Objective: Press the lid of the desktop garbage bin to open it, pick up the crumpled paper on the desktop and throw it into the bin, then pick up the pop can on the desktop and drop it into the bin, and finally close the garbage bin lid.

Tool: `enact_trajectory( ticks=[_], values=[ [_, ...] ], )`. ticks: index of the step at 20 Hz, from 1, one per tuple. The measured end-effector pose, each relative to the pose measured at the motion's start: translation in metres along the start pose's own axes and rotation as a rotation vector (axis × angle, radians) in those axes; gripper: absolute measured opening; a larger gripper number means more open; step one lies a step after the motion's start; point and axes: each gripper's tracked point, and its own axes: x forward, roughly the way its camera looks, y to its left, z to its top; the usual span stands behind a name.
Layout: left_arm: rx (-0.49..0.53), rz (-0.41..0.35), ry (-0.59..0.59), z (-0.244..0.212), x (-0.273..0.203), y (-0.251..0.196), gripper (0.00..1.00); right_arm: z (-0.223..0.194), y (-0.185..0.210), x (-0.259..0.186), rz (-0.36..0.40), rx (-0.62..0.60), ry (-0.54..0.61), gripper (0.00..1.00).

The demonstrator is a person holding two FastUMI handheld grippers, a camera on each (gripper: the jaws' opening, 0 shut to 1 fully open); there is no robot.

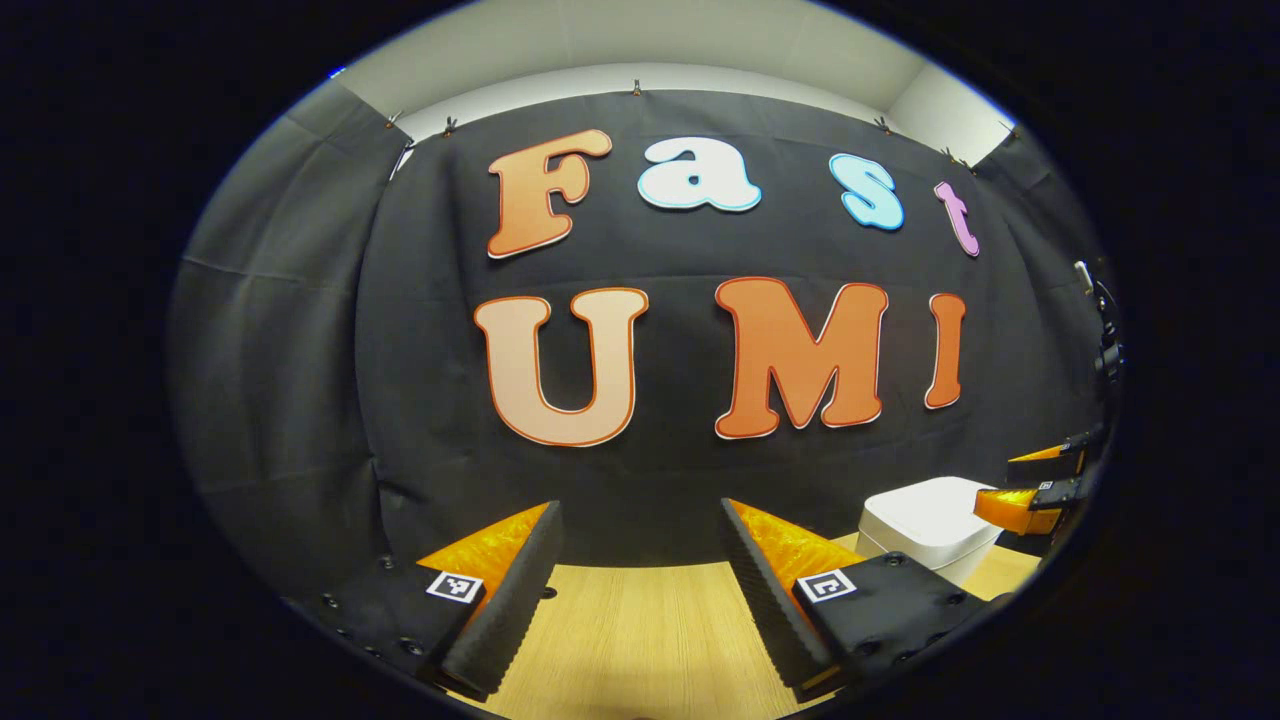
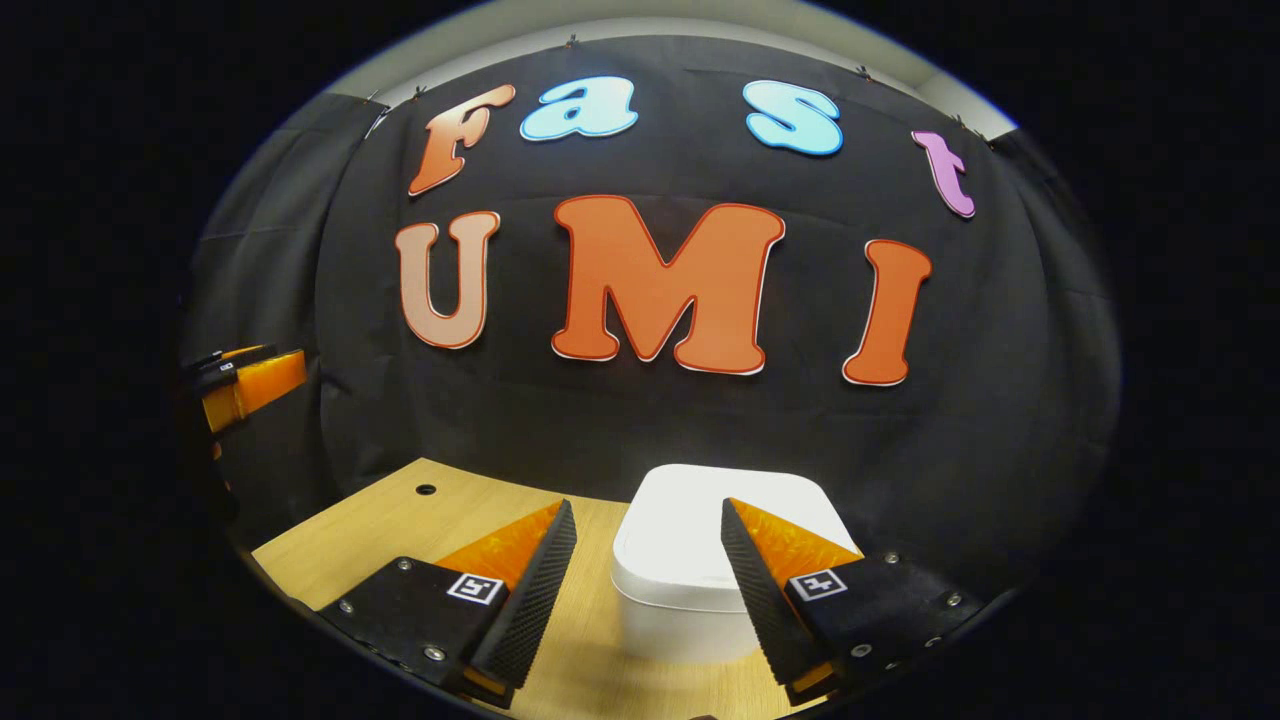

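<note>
In the left gripper view the bin (image 1: 925,525) is partly cut off behind the left gripper's (image 1: 640,580) right finger and the right gripper (image 1: 1040,490), which is clipped at the edge. The left gripper is held level above the table (image 1: 640,640), fingers apart, nothing between them. In the right gripper view the right gripper (image 2: 645,585) hovers spread wide, the lidded bin (image 2: 690,560) just ahead, its lid down, right side hidden by the right finger.

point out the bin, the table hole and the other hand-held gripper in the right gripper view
bin (image 2: 690,520): right gripper view, on its closed lid
table hole (image 2: 426,490): right gripper view, on the hole
left hand-held gripper (image 2: 262,382): right gripper view, at its fingertips
</note>
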Motion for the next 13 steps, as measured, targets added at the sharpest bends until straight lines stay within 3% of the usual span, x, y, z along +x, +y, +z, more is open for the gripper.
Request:
enact_trajectory(
  ticks=[13],
  values=[
    [-0.015, 0.022, 0.031, -0.0042, -0.0059, 0.0095, 0.99, -0.0004, 0.0095, -0.0038, 0.018, -0.015, -0.016, 0.9]
  ],
)
